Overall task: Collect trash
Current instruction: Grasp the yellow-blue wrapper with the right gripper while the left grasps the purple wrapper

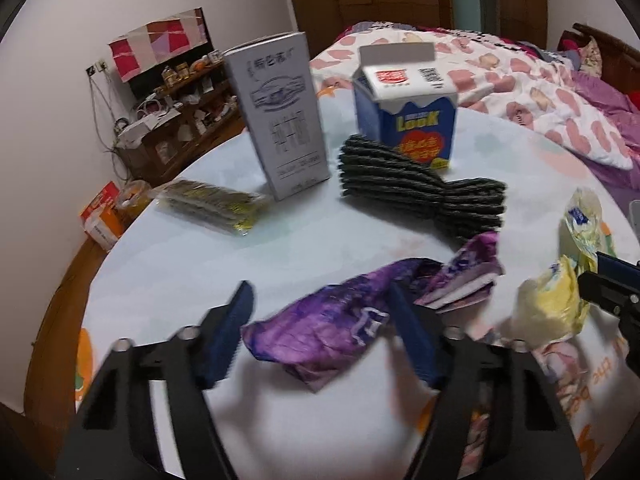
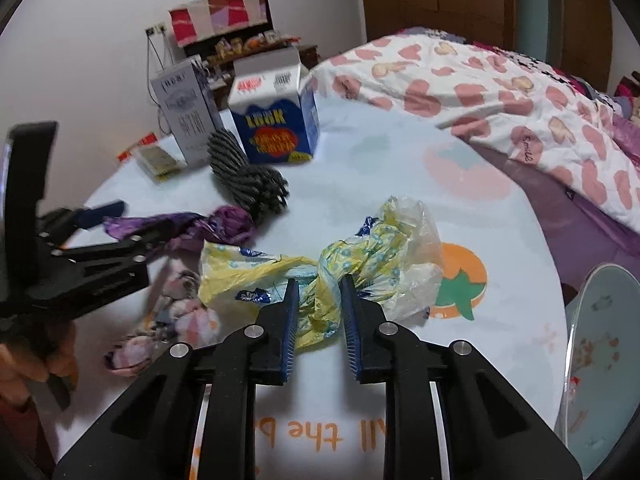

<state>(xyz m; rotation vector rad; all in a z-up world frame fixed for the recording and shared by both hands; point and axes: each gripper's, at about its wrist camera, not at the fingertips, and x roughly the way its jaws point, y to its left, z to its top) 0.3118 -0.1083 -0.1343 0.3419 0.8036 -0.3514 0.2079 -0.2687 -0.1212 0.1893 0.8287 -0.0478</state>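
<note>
On the near part of the round table (image 2: 500,240), close to its front edge, two pieces of trash lie side by side. The right gripper (image 2: 318,280) has its fingers narrowed onto the crumpled yellow plastic bag (image 2: 360,248), pinching a twisted fold at its middle; most of the bag bulges loose on either side. The left gripper (image 1: 320,292) straddles the purple wrapper (image 1: 320,332) with fingers at a middling gap; the pads look short of pressing, though blur makes contact hard to confirm.

Judgement on the step in hand: the right grip is on thin film only, so lift slowly and straight up, letting the loose ends trail. The left fingers should sink to the tabletop and close on the thickest crease of the wrapper, not its flat edge, which would slip.

Surroundings: a pink patterned wrapper (image 2: 176,312) lies just beside the yellow bag, between the two grippers, and could be dragged along. Toward the far edge stand a grey-white milk carton (image 1: 280,120) and a blue milk carton (image 1: 408,120), with a coil of dark cord (image 1: 416,196) in front and a packet of yellow-green sachets (image 1: 212,208) near the left edge. The two grippers work close together; collision is the main risk. A bed with a heart-print quilt (image 2: 480,80) lies beyond.
</note>
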